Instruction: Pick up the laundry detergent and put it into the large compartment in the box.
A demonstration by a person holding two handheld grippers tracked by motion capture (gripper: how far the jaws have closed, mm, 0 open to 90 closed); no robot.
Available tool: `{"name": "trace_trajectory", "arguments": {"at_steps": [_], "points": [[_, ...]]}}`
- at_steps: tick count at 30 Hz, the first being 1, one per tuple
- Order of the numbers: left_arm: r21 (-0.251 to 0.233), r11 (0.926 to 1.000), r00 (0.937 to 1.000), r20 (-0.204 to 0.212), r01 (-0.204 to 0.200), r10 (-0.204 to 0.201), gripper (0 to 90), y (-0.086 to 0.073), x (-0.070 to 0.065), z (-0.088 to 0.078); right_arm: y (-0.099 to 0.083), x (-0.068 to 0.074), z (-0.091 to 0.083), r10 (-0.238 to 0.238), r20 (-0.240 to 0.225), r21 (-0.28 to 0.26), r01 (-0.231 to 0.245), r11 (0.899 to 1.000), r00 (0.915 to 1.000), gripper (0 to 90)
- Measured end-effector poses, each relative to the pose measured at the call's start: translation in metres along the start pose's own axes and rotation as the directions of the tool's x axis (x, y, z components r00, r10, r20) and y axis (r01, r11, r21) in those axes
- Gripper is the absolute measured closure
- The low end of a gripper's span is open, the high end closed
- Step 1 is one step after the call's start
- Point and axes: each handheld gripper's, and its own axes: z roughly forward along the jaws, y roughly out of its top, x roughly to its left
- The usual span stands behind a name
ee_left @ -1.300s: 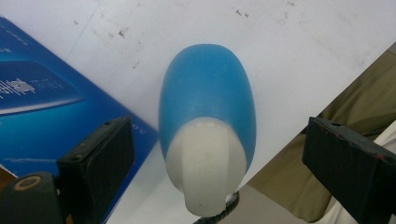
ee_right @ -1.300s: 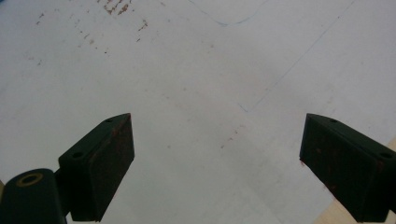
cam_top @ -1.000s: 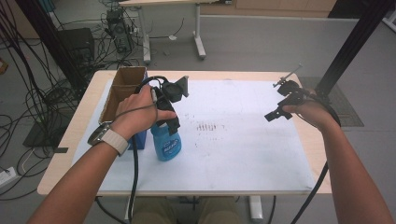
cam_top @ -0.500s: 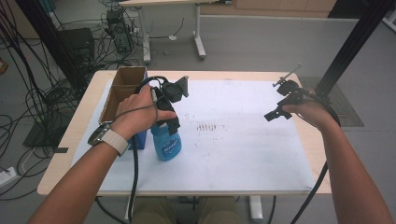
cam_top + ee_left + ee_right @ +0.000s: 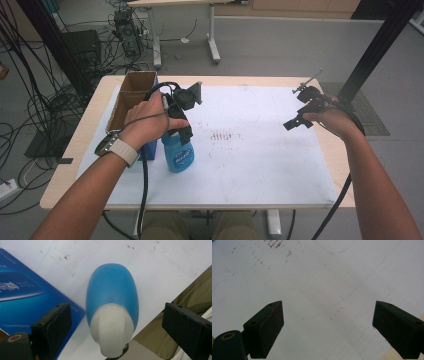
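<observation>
The table (image 5: 70, 165) carried a white sheet (image 5: 260, 160) over most of its top, stained with a patch of rusty specks (image 5: 222, 135) near the middle. Along the left edge stood an open cardboard box (image 5: 131, 95), with a dark blue box (image 5: 22, 297) in front of it. Just right of that blue box stood the blue bottle (image 5: 178, 152), upright on the sheet near the front-left of the table, its white cap (image 5: 111, 330) uppermost.

The left gripper (image 5: 115, 322) hung directly above the bottle, pointing down. Its jaws stood wide apart, one on each side of the cap, with clear gaps on both sides; they had hold of nothing. The right gripper (image 5: 327, 327) hovered over bare sheet well off to the right, jaws equally wide and empty.

The step in hand looked like a top-down grasp of the bottle. To do it well, the left gripper would best have come straight down while keeping the cap centred between the pads, since the cap sat a little nearer the left jaw. Closing on the narrow white neck rather than the rounded blue shoulder would probably have given a surer hold, as the curved plastic could slip. The jaw beside the blue box had little room, so a slight drift that way risked catching it.
</observation>
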Motion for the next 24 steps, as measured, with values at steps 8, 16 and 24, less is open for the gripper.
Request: {"name": "trace_trajectory", "arguments": {"at_steps": [8,16,24], "points": [[0.004,1.0,1.0,0.004,-0.001,0.001,9.9,0.0,0.0005,0.0018,-0.0001,0.0001,0.0001,0.0,-0.001,-0.001,0.0,1.0,1.0,10.1],[0.001,1.0,1.0,0.003,0.002,-0.002,9.9,-0.0011,0.0005,0.0021,-0.0005,0.0,0.0012,0.004,-0.001,0.002,-0.004,1.0,1.0,10.1],[-0.002,1.0,1.0,0.004,0.004,-0.004,9.9,-0.0017,0.0005,0.0018,-0.0001,0.0004,0.0,0.0,0.001,-0.001,0.0,1.0,1.0,10.1]]}}
